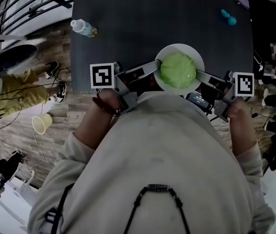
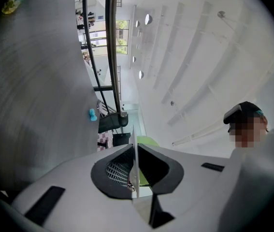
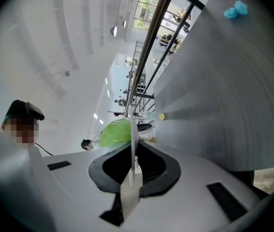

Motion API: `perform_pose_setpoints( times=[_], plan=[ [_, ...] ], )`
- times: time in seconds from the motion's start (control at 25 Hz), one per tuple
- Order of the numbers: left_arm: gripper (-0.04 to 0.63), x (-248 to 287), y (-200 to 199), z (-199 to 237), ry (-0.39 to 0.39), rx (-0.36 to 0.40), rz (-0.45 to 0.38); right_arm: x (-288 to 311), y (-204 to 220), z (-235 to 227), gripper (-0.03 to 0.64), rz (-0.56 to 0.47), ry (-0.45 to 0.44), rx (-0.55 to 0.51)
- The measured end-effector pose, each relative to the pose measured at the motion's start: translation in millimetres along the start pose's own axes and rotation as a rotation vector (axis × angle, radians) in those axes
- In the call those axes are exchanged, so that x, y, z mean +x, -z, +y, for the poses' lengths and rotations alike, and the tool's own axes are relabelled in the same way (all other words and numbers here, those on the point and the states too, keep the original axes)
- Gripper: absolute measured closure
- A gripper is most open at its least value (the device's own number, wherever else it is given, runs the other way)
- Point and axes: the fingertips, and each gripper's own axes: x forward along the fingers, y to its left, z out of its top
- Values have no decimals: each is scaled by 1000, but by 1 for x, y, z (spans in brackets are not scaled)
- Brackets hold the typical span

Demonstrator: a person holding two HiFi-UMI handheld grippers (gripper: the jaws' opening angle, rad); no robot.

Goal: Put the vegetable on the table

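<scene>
Head view: white plate (image 1: 177, 47) held from both sides, over the near edge of the dark grey table (image 1: 152, 18), close against the wearer's chest. The vegetable (image 1: 177, 69), a round pale-green leafy head, sits in the middle of the plate and fills most of it. Left gripper (image 1: 157, 64) comes in at the plate's left rim, right gripper (image 1: 198, 74) at the right rim. In the left gripper view the jaws are pinched on the thin white edge of the plate, with a patch of green showing past them. The right gripper view shows the same: jaws clamped on the rim, the green head just beyond. Cannot tell whether the plate's underside touches the table or hangs clear of it. Farther back on the table, a clear water bottle (image 1: 83, 28) lies at the left edge and a small blue object (image 1: 229, 17) sits near the far right corner, both well apart from the plate.
</scene>
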Motion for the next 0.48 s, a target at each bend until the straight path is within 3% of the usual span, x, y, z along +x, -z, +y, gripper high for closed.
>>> perform_pose_setpoints(
  times=[0.48],
  plan=[
    [568,-2,-4,2,-67,81,8,7,-7,-2,581,44,-12,-29]
  ],
)
